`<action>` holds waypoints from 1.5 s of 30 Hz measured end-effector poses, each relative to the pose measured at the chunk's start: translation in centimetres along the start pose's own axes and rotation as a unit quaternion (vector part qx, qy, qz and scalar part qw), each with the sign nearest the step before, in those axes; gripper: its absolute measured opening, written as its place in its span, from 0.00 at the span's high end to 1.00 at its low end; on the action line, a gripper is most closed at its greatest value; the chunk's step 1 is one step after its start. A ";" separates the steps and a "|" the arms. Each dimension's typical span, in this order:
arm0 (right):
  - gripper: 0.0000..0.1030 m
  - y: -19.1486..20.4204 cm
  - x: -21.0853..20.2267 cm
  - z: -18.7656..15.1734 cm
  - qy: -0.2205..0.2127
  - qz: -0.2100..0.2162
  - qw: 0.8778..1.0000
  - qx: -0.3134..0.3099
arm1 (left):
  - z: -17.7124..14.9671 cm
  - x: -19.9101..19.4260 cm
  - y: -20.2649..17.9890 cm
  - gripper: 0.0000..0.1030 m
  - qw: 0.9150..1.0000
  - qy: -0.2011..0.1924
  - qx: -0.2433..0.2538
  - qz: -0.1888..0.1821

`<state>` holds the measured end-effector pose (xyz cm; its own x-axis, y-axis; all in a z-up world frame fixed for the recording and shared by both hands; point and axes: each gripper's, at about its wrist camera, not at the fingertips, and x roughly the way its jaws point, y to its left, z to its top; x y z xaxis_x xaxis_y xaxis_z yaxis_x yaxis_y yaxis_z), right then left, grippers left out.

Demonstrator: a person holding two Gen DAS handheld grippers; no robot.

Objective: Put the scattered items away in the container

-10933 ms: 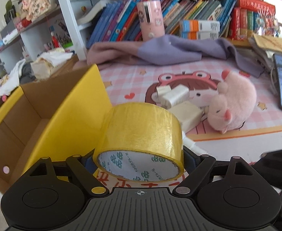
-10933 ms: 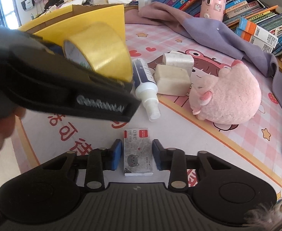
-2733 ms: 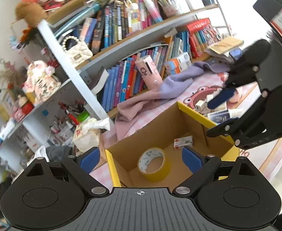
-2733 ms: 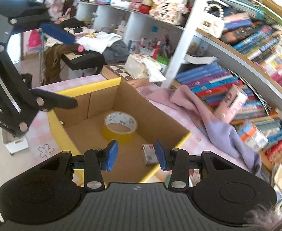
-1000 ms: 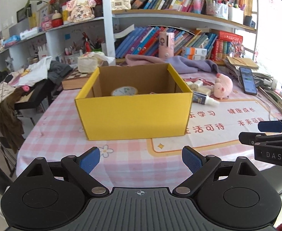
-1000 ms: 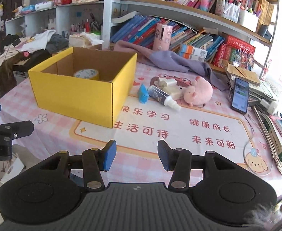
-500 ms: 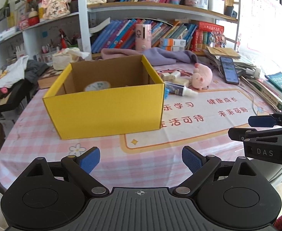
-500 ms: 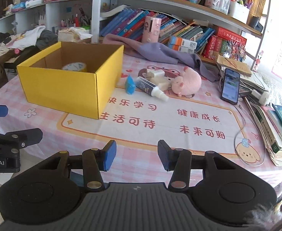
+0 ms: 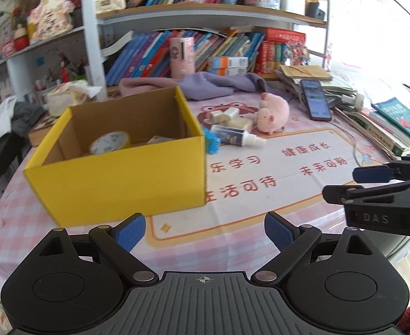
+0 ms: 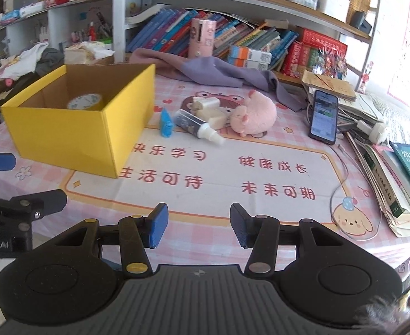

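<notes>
Bookshelves (image 10: 232,28) crowded with upright books line the back wall, above a table spread with a pink checked cloth (image 10: 288,128) and a printed desk mat (image 10: 218,173). Yellow cardboard box (image 9: 121,178) stands at the mat's left edge, with a roll of yellow tape (image 9: 109,143) and a small carton inside. Just right of the box lie a blue packet (image 10: 166,122), a spray bottle (image 10: 196,127), pale blocks and a pink plush pig (image 10: 256,115). Farther right: a smartphone (image 10: 324,115) and stacked books. Left gripper (image 9: 204,233) and right gripper (image 10: 199,224) hover over the near table edge, jaws apart and empty.
</notes>
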<state>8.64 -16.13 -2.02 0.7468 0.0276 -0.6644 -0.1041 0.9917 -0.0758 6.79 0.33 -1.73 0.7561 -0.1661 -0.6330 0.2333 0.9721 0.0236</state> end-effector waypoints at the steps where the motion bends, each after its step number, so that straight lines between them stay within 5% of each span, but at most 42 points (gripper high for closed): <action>1: 0.54 -0.3 0.2 0.0 0.002 -0.001 1.000 0.003 | 0.2 0.2 -0.2 0.09 1.000 0.000 0.003 -0.004; 13: 0.53 -4.1 2.5 0.9 0.008 -0.016 0.999 0.034 | 2.5 3.3 -3.4 0.09 0.998 0.003 0.049 -0.042; 24: 0.50 -8.5 5.7 3.4 0.005 -0.013 0.999 0.048 | 5.7 6.7 -6.2 0.09 0.997 0.000 0.067 -0.041; 45: 0.38 -17.8 14.4 9.4 0.022 0.070 0.997 0.028 | 11.8 14.4 -9.4 0.13 0.996 0.026 -0.051 0.065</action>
<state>27.39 -32.17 -3.21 0.6983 0.1630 -0.6970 -0.1685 0.9838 0.0613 22.67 -13.19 -1.99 0.7423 -0.0320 -0.6693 0.0706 0.9970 0.0307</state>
